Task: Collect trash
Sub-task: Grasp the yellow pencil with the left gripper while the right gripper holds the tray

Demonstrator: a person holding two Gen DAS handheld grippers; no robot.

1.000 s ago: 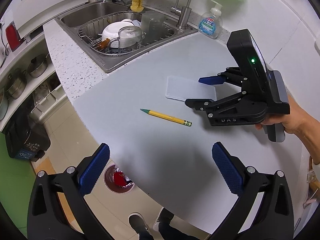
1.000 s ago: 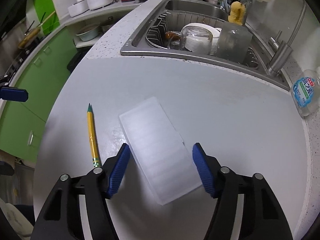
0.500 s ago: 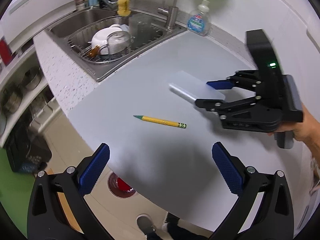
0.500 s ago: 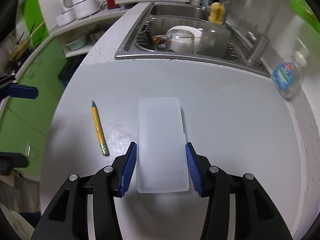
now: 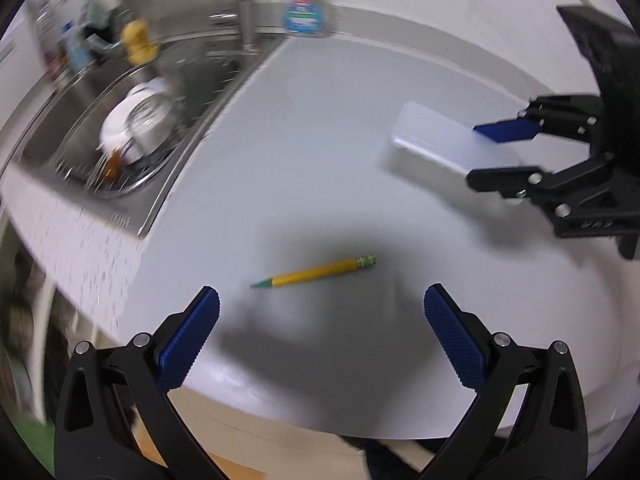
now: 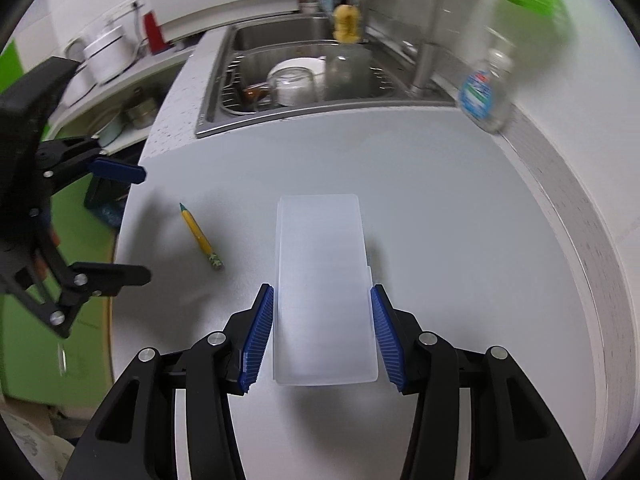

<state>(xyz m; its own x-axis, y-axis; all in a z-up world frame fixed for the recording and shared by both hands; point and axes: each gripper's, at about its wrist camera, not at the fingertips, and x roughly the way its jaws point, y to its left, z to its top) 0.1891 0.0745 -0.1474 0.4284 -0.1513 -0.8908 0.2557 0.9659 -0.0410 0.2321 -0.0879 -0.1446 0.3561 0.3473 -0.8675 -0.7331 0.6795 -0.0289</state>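
A translucent white plastic box [image 6: 325, 292] is held between the blue pads of my right gripper [image 6: 322, 336], lifted off the grey counter [image 6: 440, 208] with its shadow beneath. It also shows in the left wrist view [image 5: 440, 142], gripped by the right gripper [image 5: 500, 152]. A yellow pencil [image 5: 316, 271] lies on the counter just ahead of my left gripper [image 5: 320, 340], which is open and empty. The pencil shows in the right wrist view [image 6: 200, 238] to the left of the box, near the left gripper [image 6: 120, 220].
A steel sink [image 6: 304, 76] with a white bowl and glassware lies at the far side of the counter. A soap bottle [image 6: 482, 94] stands at the back right beside the tap. The counter's front edge [image 5: 280, 420] drops to the floor.
My right gripper has closed on the box and raised it. My left gripper has moved in over the counter, closer to the pencil, and swung right.
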